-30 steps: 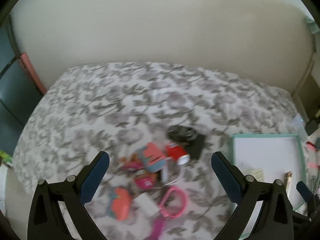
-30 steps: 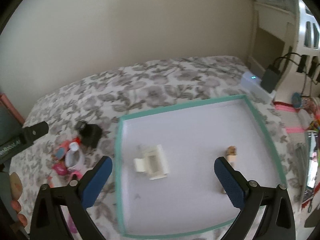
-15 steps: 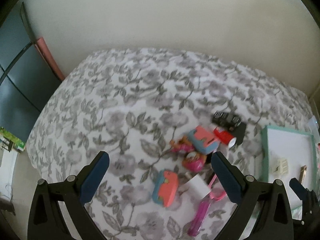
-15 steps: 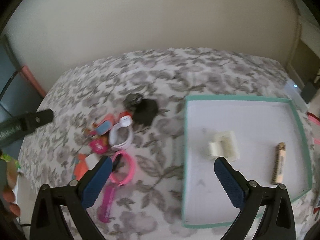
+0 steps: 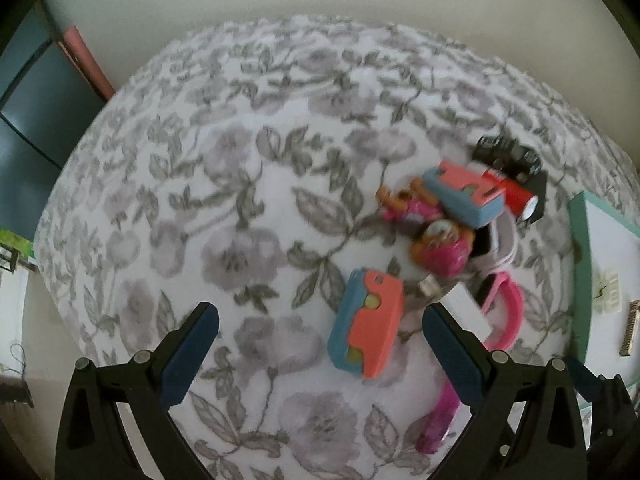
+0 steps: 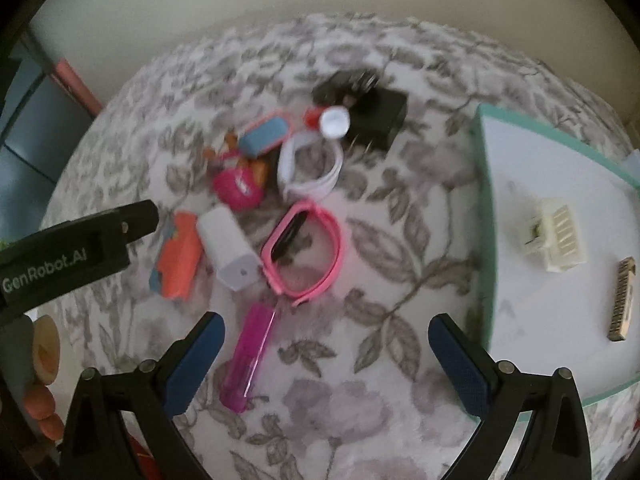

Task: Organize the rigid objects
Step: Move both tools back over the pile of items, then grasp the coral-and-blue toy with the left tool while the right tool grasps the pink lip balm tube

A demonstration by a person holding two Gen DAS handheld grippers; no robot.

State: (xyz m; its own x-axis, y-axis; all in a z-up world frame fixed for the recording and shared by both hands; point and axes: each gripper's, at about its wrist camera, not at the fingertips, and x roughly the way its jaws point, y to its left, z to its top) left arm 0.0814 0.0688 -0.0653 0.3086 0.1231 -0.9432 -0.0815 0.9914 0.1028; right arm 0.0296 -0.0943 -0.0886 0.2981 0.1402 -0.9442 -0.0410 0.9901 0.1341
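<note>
A pile of small rigid things lies on the flowered bed cover. An orange and blue toy point(image 5: 366, 336) lies just ahead of my open, empty left gripper point(image 5: 320, 354). Behind it are a second orange and blue toy point(image 5: 466, 194), a pink doll point(image 5: 442, 246), a red tube point(image 5: 514, 198) and a black block point(image 5: 508, 156). My right gripper point(image 6: 326, 364) is open and empty above a magenta stick point(image 6: 248, 358), near a pink watch band point(image 6: 306, 252), a white box point(image 6: 230, 248) and a white band point(image 6: 310, 172).
A white tray with a teal rim point(image 6: 486, 216) lies to the right and holds a cream plastic part point(image 6: 556, 238) and a brown strip point(image 6: 622, 304). The left gripper's arm point(image 6: 76, 252) reaches in at the left. A wall runs behind the bed.
Both grippers swung left and down toward the pile. The toys now sit closer and larger in both views, and the tray has slid to the right edge.
</note>
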